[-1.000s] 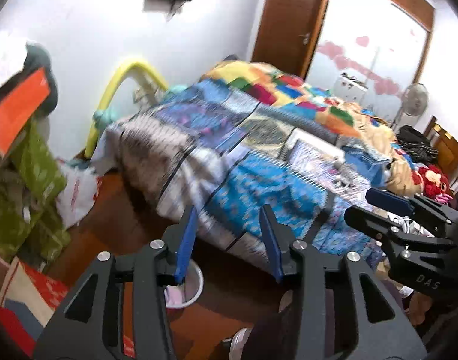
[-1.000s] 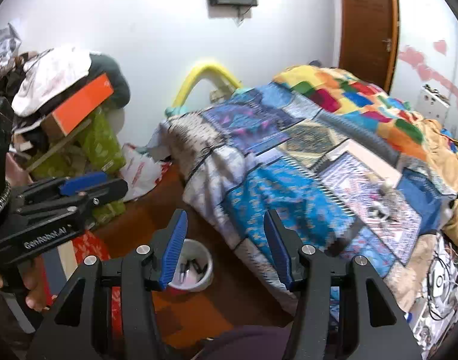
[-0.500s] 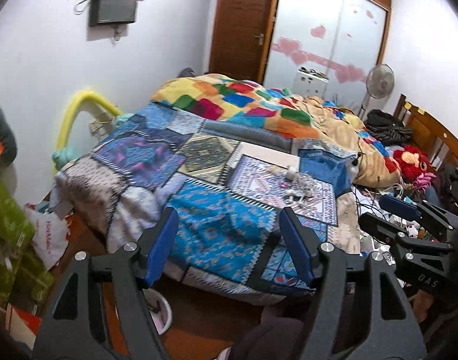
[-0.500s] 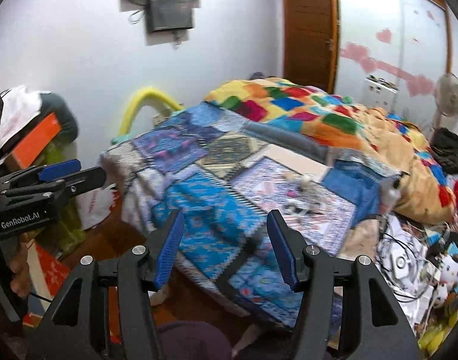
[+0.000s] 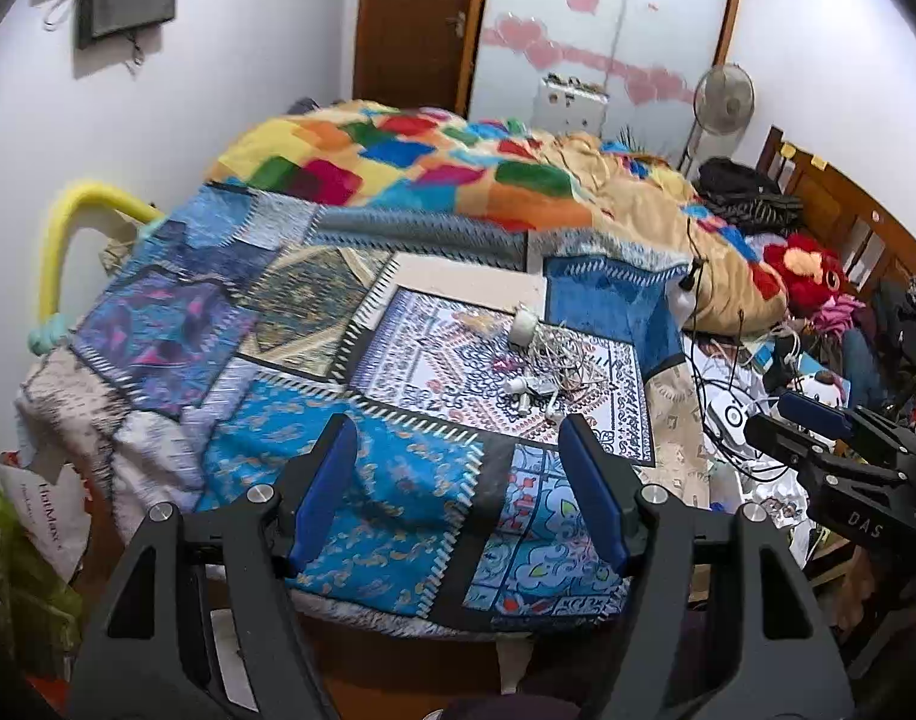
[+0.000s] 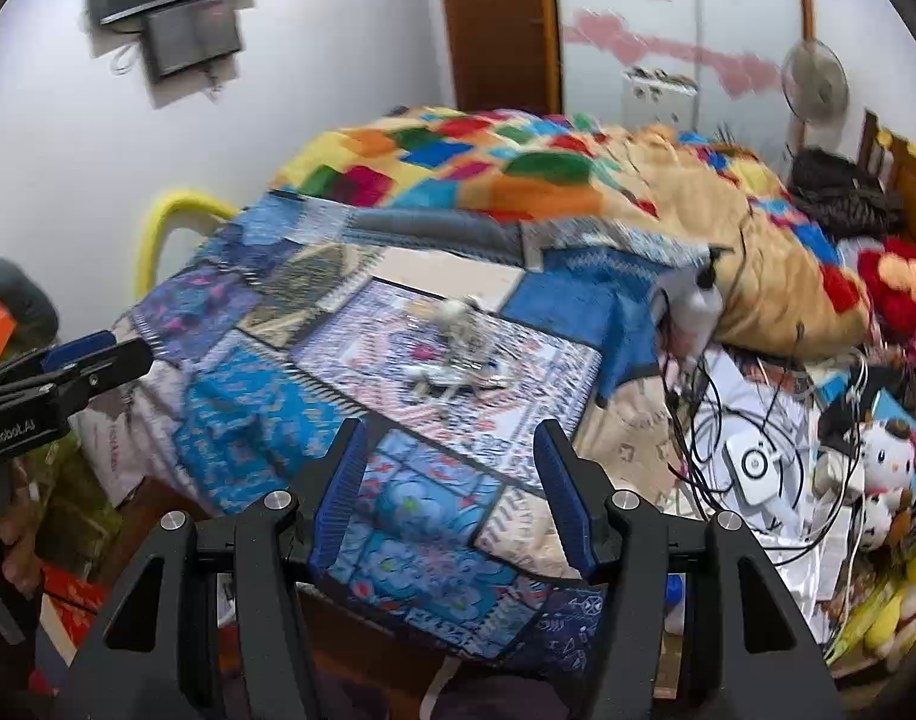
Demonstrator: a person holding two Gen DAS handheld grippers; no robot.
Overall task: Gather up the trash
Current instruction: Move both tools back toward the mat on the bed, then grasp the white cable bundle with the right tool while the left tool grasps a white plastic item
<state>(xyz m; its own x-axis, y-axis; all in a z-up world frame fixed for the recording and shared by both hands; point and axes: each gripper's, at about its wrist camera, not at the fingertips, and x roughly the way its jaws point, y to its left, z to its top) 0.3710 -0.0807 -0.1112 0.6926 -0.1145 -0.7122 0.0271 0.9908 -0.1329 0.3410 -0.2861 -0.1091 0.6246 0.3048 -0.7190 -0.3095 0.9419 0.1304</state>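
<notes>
A small heap of litter lies on the patterned bedspread: a short white cup, tangled white strands and small scraps. In the right wrist view the same heap is blurred. My left gripper hovers open over the near edge of the bed, well short of the heap, with nothing between its blue pads. My right gripper is open too and holds nothing. Each gripper appears at the edge of the other's view: the right gripper on the right, the left gripper on the left.
A colourful patchwork blanket is bunched at the back of the bed. Black cables, papers, a white bottle and plush toys crowd the bed's right side. A yellow padded rail and bags are on the left.
Both views have swung right, from the bed's left corner and the white floor bin onto the bed top. The litter heap has come into view ahead. The left jaws stand wider.
</notes>
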